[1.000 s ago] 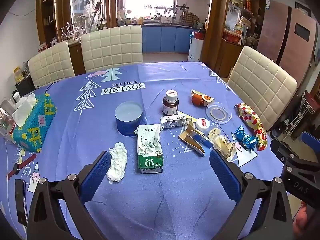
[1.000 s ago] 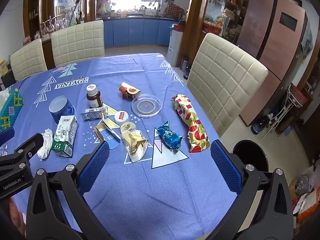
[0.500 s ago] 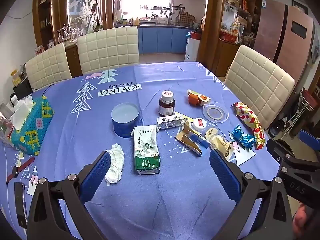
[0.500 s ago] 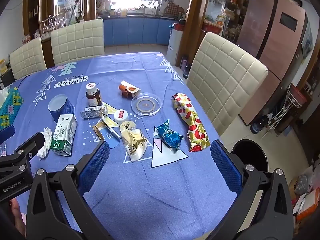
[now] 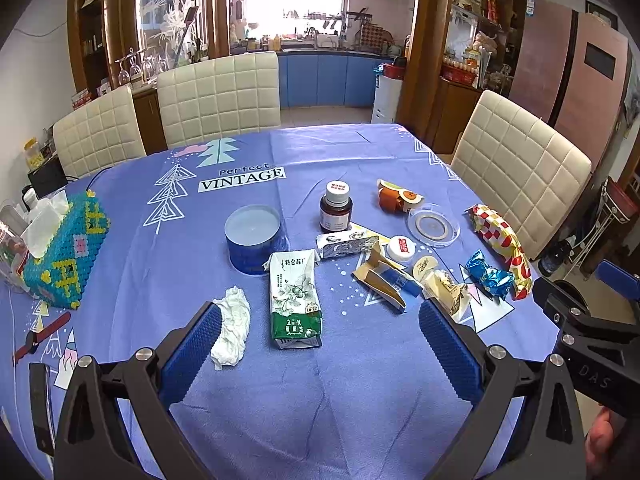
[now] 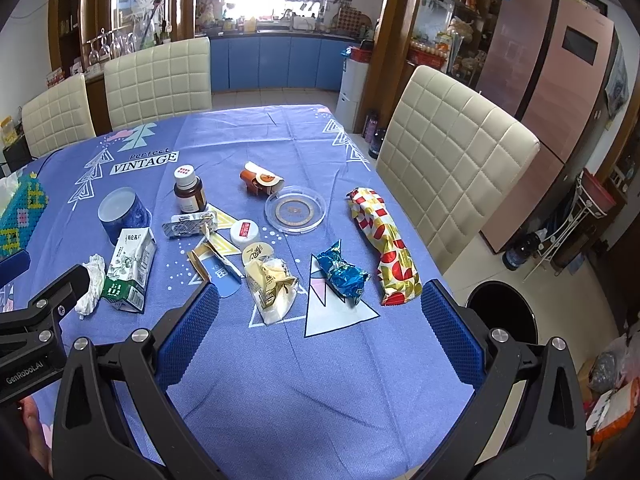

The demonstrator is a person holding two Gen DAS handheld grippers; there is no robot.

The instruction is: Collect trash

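Litter is spread over the blue tablecloth [image 5: 320, 400]. Nearest my left gripper [image 5: 320, 348] lie a green-white milk carton [image 5: 295, 298] and a crumpled white tissue [image 5: 232, 328]; that gripper stands open and holds nothing. My right gripper [image 6: 320, 332] is open too, hovering short of a cream wrapper [image 6: 270, 284], a blue foil wrapper [image 6: 342, 274] and a red-gold foil packet [image 6: 384, 242]. A torn cardboard box [image 6: 214, 262], a foil blister strip [image 6: 188, 226] and an orange wrapper [image 6: 260, 180] sit farther back. A black bin [image 6: 502, 314] stands on the floor to the right.
A brown pill bottle [image 5: 336, 208], a blue round tin [image 5: 253, 238], a clear plastic lid [image 5: 433, 225] and a white cap [image 5: 401, 249] stand mid-table. A beaded tissue box [image 5: 64, 252] is at the left. Cream chairs [image 6: 452, 168] ring the table.
Both grippers have drawn back and risen slightly; the litter sits a little farther off. Nothing on the table has moved and both stay open.
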